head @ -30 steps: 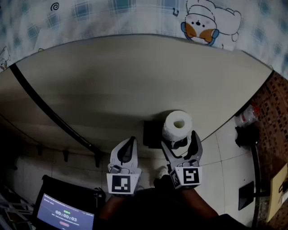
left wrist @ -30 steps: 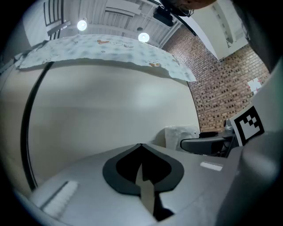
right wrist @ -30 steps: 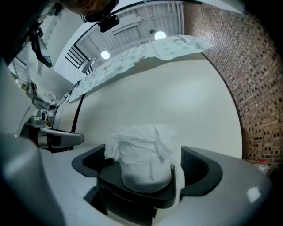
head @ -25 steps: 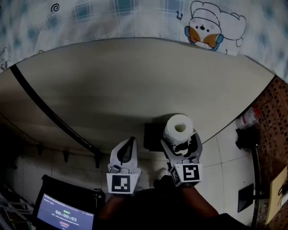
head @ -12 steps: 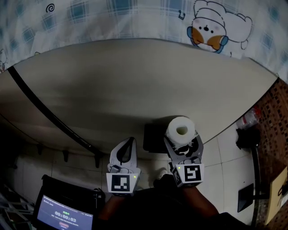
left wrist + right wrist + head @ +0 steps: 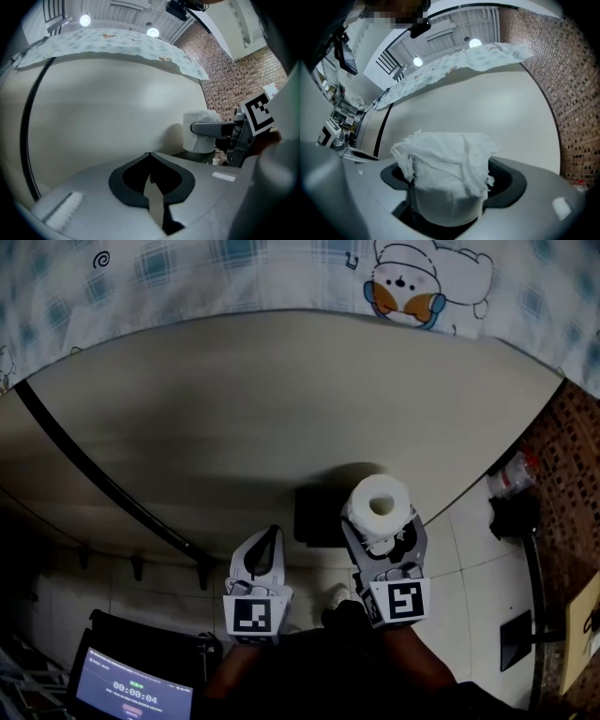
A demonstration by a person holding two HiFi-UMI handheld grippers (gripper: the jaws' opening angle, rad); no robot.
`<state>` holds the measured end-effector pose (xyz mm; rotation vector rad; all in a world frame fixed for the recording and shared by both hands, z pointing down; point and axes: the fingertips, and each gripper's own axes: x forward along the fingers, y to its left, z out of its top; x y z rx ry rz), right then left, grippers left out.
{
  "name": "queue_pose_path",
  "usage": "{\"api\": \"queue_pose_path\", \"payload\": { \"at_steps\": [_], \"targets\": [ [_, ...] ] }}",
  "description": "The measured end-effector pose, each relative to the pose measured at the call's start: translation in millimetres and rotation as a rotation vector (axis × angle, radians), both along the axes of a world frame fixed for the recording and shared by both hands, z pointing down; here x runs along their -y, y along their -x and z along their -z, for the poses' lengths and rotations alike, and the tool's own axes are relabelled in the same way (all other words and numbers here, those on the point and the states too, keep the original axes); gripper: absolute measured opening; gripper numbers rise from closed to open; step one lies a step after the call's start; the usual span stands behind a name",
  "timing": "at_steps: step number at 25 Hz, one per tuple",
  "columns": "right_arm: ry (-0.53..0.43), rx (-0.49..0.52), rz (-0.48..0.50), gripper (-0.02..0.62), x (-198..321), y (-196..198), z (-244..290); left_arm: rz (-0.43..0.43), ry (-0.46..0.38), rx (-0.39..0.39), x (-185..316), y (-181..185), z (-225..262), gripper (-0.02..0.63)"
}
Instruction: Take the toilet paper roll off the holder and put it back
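While the left gripper [image 6: 272, 536] hung empty with jaws together, the right gripper [image 6: 381, 523], its jaws having just closed in, clamped the upright toilet paper roll [image 6: 378, 502], the dark holder [image 6: 314, 517] just beside it at nine o'clock.

A screen [image 6: 131, 690] at the lower left corner of the head view shows a timer in pale digits that reads 00:00:04. The small green line above those digits is too small to read.
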<state>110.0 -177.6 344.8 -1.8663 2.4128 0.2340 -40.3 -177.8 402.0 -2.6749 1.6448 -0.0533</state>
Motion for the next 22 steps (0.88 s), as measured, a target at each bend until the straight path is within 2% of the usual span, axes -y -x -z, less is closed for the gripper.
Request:
{"api": "queue_pose_path", "payload": {
  "at_steps": [5, 12, 22],
  "targets": [
    [-0.01, -0.022, -0.023, 0.439, -14.1, -5.7, 2.0, -0.021, 0.039, 0.06, -6.6, -4.4, -23.7, 0.015],
    [0.004, -0.022, -0.046, 0.439, -32.7, -12.8, -6.0, -0.064, 0.069, 0.1, -18.5, -13.9, -42.0, 0.015],
    [-0.012, -0.014, -0.056, 0.439, -44.2, -24.0, -3.3, -0.143, 0.195, 0.171, -21.4, -39.5, -97.0, 0.125]
  ]
}}
